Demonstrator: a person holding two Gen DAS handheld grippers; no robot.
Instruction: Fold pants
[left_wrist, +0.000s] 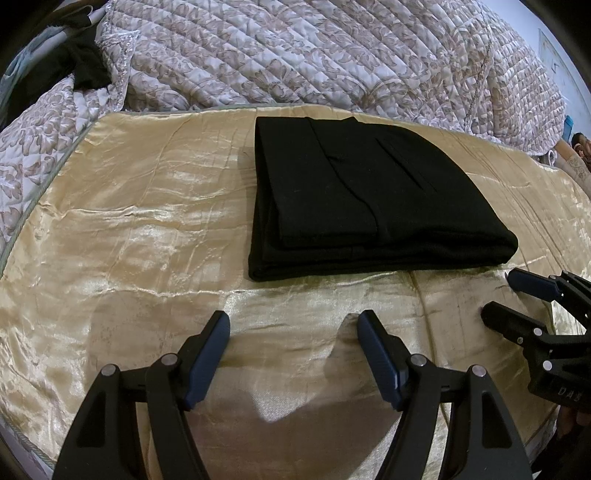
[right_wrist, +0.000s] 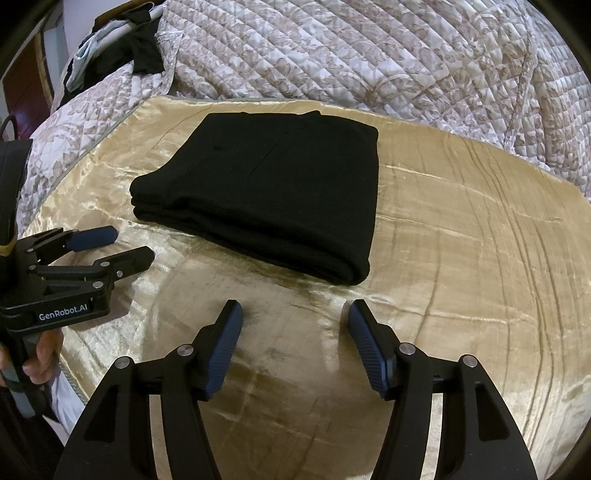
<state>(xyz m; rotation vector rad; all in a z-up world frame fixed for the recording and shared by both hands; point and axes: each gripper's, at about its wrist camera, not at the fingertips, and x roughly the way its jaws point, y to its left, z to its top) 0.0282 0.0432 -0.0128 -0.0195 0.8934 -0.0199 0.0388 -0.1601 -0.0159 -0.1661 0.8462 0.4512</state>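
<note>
- Two hand-held grippers over a bed, both angled down at a gold satin sheet (left_wrist: 129, 229), both empty.
- Left hand-held gripper (left_wrist: 293, 325): jaws well apart, nothing between them but bare sheet; blue pads (left_wrist: 207, 358) clear of the cloth.
- Right hand-held gripper (right_wrist: 293, 314): jaws apart too, nothing gripped. In the left wrist view it sits at the near right edge, tips just short of the garment's near right corner.
- Black pants (left_wrist: 354, 195) folded into a compact, layered rectangle, lying flat on the gold sheet, just beyond both sets of fingertips and touching neither.
- Stacked fold edges face the near side; a seam or pocket line shows on the top layer.
- Quilted floral bedspread (left_wrist: 332, 51) bunched along the far side behind the pants.
- Dark clothing (right_wrist: 144, 48) heaped at the far left corner.
- Person's hand (right_wrist: 37, 354) wraps the left gripper's handle, seen at the near left of the right wrist view.
</note>
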